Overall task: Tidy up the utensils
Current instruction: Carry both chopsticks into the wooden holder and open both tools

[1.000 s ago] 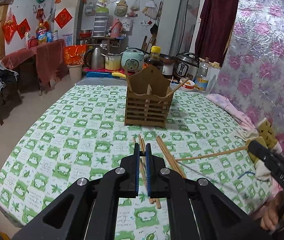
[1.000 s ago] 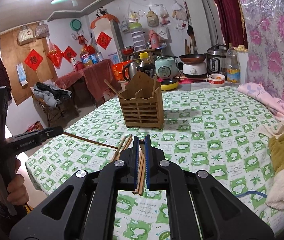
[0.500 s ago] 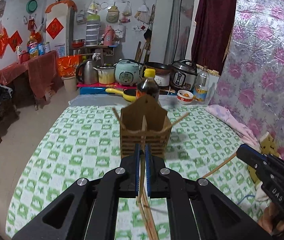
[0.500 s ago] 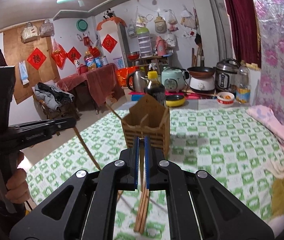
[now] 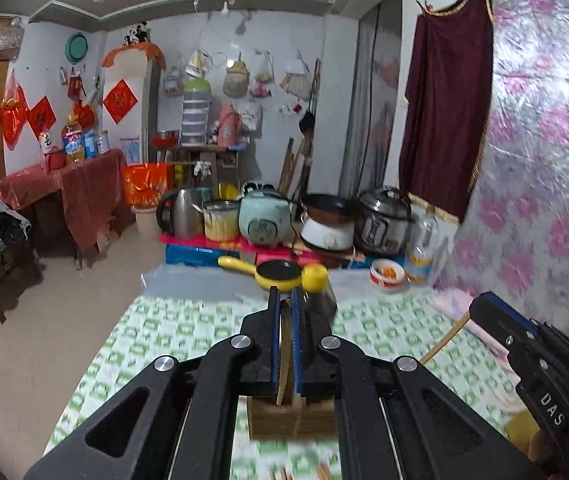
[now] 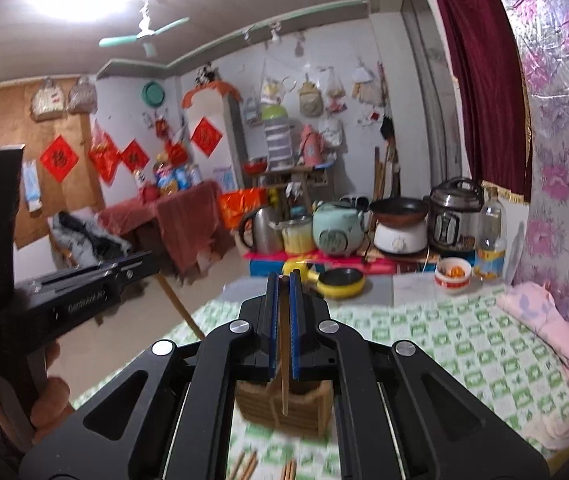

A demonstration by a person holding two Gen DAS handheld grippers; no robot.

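Here, loose wooden chopsticks (image 6: 246, 465) lie on the green-and-white checked counter (image 6: 464, 344) just in front of the slatted wooden utensil holder (image 6: 284, 412). Above that holder, the left gripper (image 5: 284, 304) has its blue-padded fingers (image 5: 273, 344) pinched narrowly on one thin wooden chopstick (image 5: 282, 376), its lower end hanging over the holder. The right gripper (image 6: 283, 278) likewise clamps a second wooden chopstick (image 6: 284, 380) above the holder. Beyond the holder sits a yellow frying pan (image 6: 342, 280).
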